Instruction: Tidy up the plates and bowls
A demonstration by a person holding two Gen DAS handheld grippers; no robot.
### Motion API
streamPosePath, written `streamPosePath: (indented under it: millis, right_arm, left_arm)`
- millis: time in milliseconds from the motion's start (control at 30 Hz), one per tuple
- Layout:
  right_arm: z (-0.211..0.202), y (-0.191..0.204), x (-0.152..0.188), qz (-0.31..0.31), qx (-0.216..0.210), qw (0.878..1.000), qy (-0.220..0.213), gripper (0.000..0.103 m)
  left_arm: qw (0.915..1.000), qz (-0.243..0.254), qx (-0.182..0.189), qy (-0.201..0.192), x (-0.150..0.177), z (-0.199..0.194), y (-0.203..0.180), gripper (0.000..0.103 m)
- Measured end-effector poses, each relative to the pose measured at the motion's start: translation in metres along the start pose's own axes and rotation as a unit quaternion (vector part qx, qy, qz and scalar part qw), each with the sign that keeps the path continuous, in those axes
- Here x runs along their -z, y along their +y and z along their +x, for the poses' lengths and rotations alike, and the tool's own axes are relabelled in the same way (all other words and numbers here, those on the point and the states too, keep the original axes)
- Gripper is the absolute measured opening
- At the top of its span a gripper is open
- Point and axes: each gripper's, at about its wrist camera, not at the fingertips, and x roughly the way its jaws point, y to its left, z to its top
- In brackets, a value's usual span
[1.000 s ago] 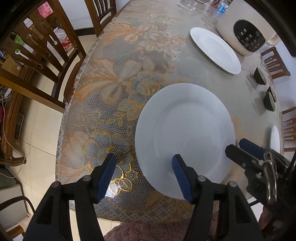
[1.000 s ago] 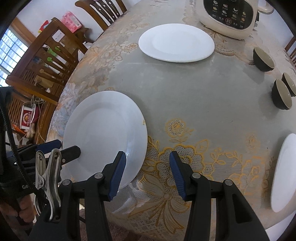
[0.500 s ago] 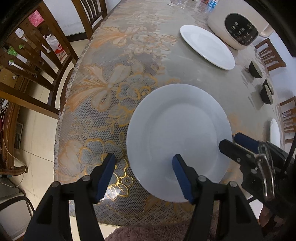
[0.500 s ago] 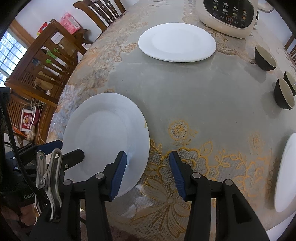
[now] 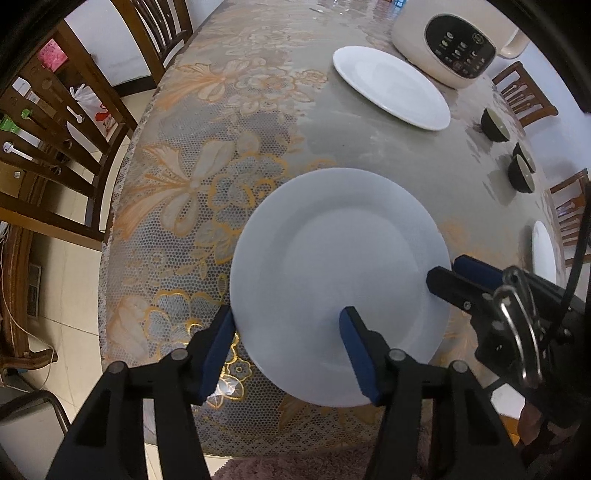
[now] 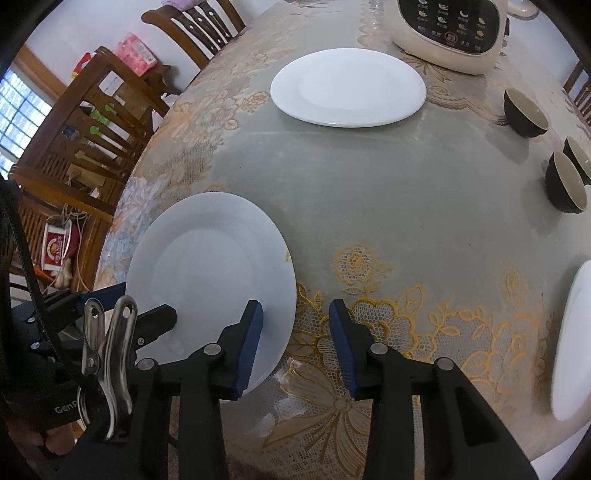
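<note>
Near white plate lies flat on the lace-covered table, close to its near edge. Left gripper points steeply down and straddles the plate's left rim: one blue pad outside the rim, the other over the plate face. Jaws stand fairly wide and have just been closing. Right gripper straddles the right rim the same way, jaws narrower, also just closing. Pad contact with the rim is uncertain from these views; probably none. Second white plate sits toward the far edge beside a rice cooker. Dark bowls stand along the right edge.
</note>
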Motion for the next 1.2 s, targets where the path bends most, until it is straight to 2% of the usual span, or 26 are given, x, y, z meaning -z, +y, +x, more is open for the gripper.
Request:
streamPosePath:
  millis: [100, 200, 633, 767, 967, 1200]
  right_arm:
    - [-0.001, 0.001, 0.002, -0.001, 0.004, 1.000, -0.006, 0.040]
    - [0.000, 0.004, 0.005, -0.004, -0.017, 1.000, -0.003, 0.029]
    - [-0.007, -0.013, 0.014, 0.018, -0.016, 1.000, -0.012, 0.029]
    - [-0.010, -0.018, 0.018, 0.022, -0.015, 1.000, -0.014, 0.029]
    - [-0.016, -0.033, 0.022, 0.047, -0.015, 0.999, -0.019, 0.029]
    - [-0.029, -0.048, 0.029, 0.063, -0.008, 0.997, -0.033, 0.029]
  left_arm:
    - [1.0000, 0.002, 0.000, 0.001, 0.000, 0.000, 0.000, 0.062]
    - [1.0000, 0.005, 0.004, -0.001, -0.001, 0.000, 0.000, 0.058]
    - [0.9994, 0.034, 0.009, 0.000, 0.004, -0.001, -0.017, 0.055]
    - [0.9993, 0.036, 0.011, 0.001, 0.004, -0.001, -0.020, 0.051]
    - [0.9986, 0.052, 0.013, 0.003, 0.006, -0.001, -0.036, 0.047]
    - [0.9972, 0.073, 0.015, -0.005, 0.004, -0.005, -0.055, 0.046]
